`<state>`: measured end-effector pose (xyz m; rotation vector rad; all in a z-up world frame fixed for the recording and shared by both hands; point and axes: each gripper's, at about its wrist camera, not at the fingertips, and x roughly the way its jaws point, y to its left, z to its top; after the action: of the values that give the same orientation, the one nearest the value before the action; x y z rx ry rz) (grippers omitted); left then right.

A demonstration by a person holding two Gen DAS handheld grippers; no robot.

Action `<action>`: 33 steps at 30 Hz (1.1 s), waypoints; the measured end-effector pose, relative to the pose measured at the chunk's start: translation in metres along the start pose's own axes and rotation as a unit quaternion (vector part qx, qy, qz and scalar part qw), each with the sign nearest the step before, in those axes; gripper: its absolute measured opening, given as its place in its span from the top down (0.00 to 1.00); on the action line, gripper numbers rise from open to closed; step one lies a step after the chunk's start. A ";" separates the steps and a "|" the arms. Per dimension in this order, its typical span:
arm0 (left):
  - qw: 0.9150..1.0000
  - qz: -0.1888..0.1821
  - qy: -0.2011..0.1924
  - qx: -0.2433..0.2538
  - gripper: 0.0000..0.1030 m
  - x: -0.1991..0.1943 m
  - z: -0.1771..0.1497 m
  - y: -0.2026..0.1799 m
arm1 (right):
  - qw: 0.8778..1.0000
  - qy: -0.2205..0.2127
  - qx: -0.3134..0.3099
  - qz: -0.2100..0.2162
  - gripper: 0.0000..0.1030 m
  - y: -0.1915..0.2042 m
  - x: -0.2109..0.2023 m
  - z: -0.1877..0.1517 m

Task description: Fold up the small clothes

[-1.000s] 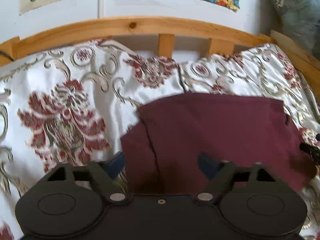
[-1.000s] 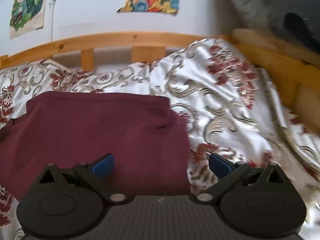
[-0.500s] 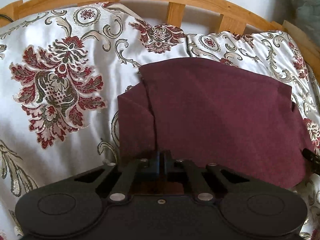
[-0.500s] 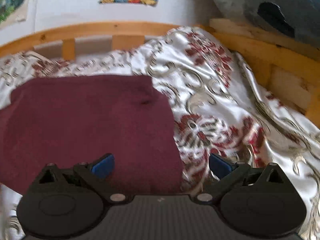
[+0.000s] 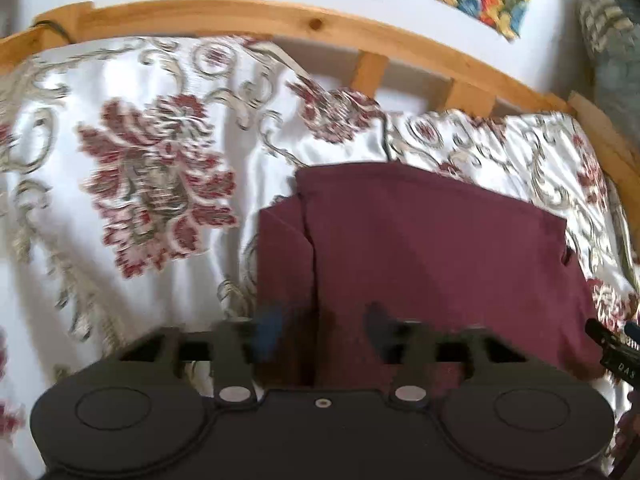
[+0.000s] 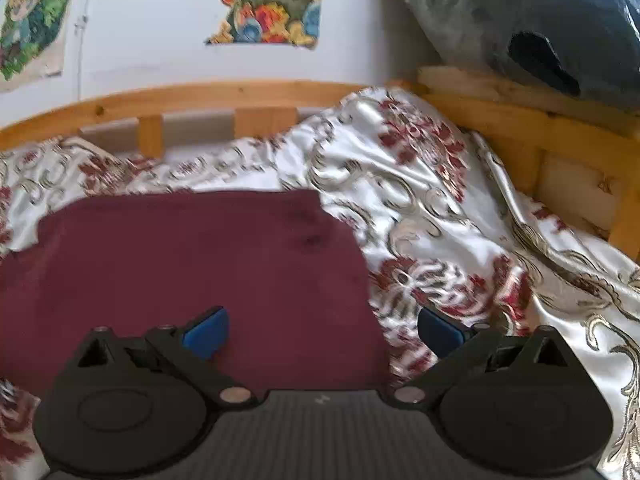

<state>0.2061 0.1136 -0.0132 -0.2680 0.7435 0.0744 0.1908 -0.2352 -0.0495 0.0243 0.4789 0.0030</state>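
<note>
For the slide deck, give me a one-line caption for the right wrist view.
Open right gripper hovers over the right edge of a folded maroon garment on a floral bedspread, wooden bed frame behind.

Matt cloth on glossy satin, framed by varnished wood.
The folded maroon garment (image 5: 432,248) is soft, matt cloth with a faint nap. Under it the white bedspread with red floral brocade (image 5: 160,184) is smooth, shiny satin that catches the light in its creases. The curved pine bed rail (image 6: 248,98) is knotty wood with a light sheen. The black gripper bodies look like matt plastic, with small bright metal pivot pins.
</note>
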 end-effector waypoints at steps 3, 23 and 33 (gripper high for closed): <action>0.999 0.009 -0.019 -0.030 0.17 -0.015 -0.015 0.005 | 1.000 -0.017 0.000 0.016 0.00 0.012 -0.013 0.004; 0.999 -0.053 -0.009 0.003 0.01 0.046 -0.006 0.021 | 0.992 -0.023 -0.078 0.098 0.00 0.095 -0.003 -0.006; 0.996 -0.090 -0.005 -0.018 0.01 0.059 -0.002 0.040 | 0.988 -0.030 -0.120 0.092 0.00 0.112 0.013 -0.013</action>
<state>0.2414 0.1497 -0.0635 -0.3682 0.7067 -0.0810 0.1968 -0.1225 -0.0646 -0.1668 0.4132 0.2403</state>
